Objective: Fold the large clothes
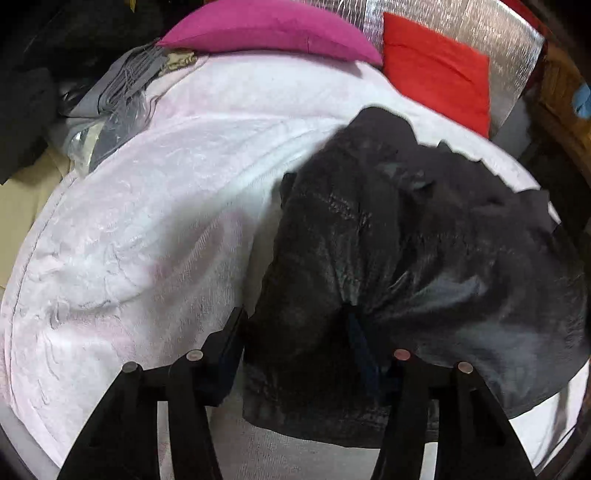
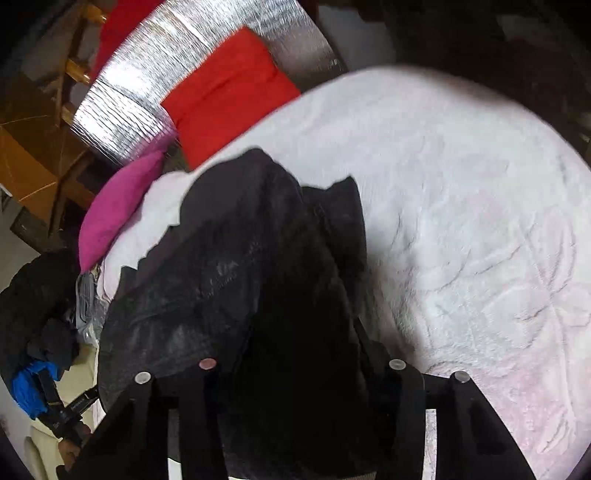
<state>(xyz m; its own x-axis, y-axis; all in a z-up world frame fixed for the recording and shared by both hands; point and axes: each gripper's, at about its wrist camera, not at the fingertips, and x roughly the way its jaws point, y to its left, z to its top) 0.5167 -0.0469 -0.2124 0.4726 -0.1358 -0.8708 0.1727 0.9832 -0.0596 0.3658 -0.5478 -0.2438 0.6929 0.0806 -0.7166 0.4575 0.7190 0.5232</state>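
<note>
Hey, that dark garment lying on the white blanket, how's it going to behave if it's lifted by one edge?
The dark garment is probably floppy: it lies crumpled, with folds and a ragged outline. It looks fairly thick, perhaps heavy for cloth, so it would likely sag and trail. On the plush white blanket it may drag rather than slide.

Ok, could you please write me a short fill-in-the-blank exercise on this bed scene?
1. The dark garment lies on a pale ____ blanket.
2. Beside the magenta pillow sits a ____ pillow.
3. Behind both pillows stands a shiny ____ panel.

Missing words: pink; red; silver
</note>
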